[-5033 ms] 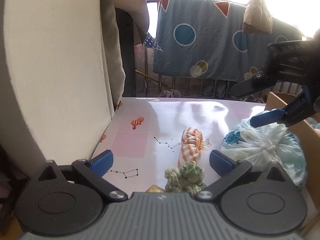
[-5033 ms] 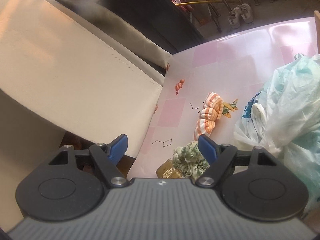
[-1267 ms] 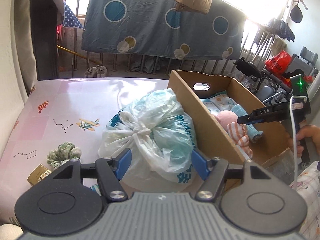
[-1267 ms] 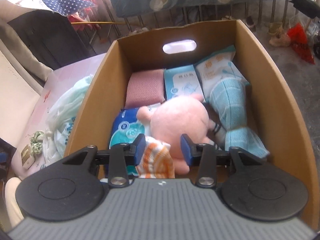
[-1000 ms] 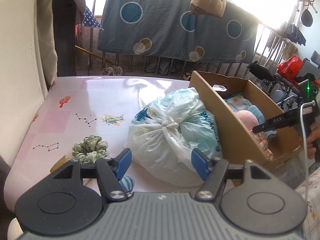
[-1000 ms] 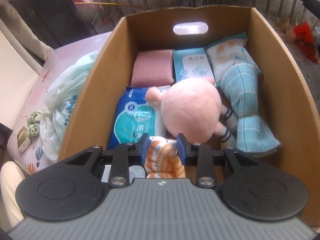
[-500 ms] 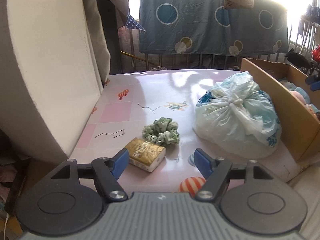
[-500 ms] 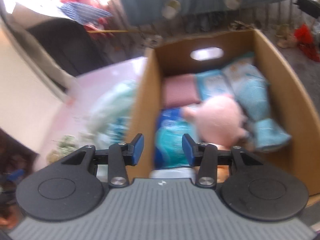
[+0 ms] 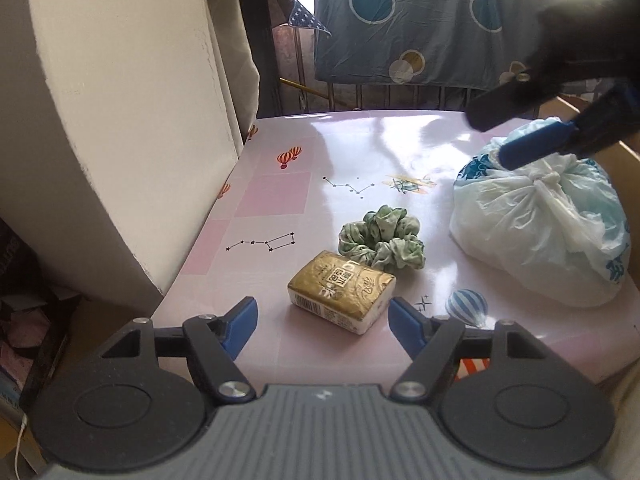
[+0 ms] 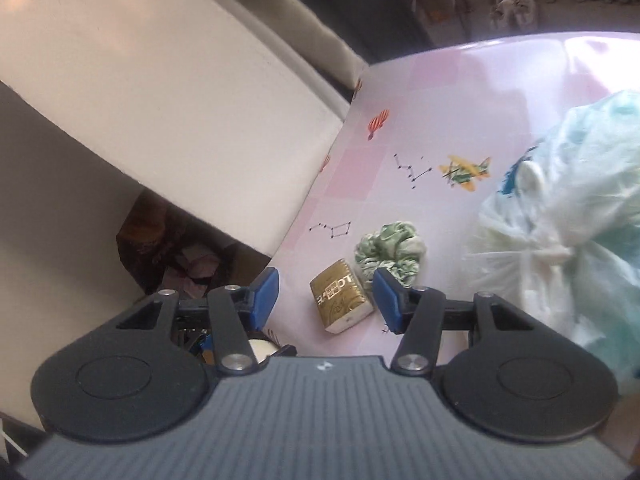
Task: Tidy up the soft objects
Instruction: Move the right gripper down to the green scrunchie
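A gold tissue pack (image 9: 342, 296) lies on the pink table (image 9: 280, 192), just ahead of my left gripper (image 9: 322, 322), which is open with nothing between its pads. A green scrunchie (image 9: 382, 238) sits right behind the pack. My right gripper (image 9: 490, 136) hangs at the upper right above a knotted plastic bag (image 9: 540, 220). In the right wrist view the right gripper (image 10: 326, 294) hovers over the tissue pack (image 10: 340, 300) and scrunchie (image 10: 390, 252). Its jaws are opening and hold nothing.
A big white cushioned block (image 9: 120, 120) stands against the table's left edge. The plastic bag (image 10: 560, 220) fills the table's right side. A cardboard box's edge (image 9: 624, 152) shows behind the bag. A blue patterned sheet (image 9: 400, 20) hangs on railings beyond the table.
My right gripper let go of the orange striped toy in the box and swung left over the table. My left gripper turned left and sank toward the tissue pack.
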`<state>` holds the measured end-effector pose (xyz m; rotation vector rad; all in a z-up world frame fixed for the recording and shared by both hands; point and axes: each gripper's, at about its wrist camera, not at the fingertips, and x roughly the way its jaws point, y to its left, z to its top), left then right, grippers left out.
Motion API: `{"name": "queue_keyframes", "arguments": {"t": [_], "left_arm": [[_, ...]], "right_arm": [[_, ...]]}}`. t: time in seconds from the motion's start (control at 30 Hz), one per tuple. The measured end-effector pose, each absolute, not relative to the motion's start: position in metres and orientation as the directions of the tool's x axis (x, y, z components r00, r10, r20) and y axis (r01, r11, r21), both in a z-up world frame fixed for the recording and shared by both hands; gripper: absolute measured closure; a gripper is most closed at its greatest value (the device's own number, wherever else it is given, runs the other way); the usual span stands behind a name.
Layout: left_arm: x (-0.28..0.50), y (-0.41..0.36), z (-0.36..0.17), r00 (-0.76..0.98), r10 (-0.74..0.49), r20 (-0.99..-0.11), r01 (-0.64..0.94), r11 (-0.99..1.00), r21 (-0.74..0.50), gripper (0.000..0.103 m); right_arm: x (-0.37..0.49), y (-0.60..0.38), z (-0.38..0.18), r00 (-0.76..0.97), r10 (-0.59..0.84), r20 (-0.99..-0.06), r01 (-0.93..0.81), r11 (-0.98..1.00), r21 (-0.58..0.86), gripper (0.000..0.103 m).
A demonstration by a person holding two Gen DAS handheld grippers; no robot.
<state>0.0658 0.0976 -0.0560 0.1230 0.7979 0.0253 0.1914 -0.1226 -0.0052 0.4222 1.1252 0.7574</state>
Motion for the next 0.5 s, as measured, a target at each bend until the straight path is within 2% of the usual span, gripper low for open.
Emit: {"name": "queue_keyframes", "arguments": {"t": [0.17,0.3,0.5], "left_arm": [[0.081,0.089,-0.071,0.694,0.068,-0.717,0.082,0.982,0.173,0.012],[0.096,0.090,-0.081,0.671,0.057,-0.739,0.086,0.984,0.154,0.010],[0.114,0.089,-0.091,0.681,0.066,-0.729,0.130,0.969,0.209,0.005]], "right_arm": [[0.231,-0.066,-0.032,0.143,0.662,-0.735,-0.364,0.726,0.583,0.047],[0.253,-0.044,-0.059,0.132,0.600,-0.789,-0.373,0.767,0.521,0.045],[0.273,-0.028,-0.096,0.071,0.554,-0.829,-0.374,0.786,0.493,0.045]]}}
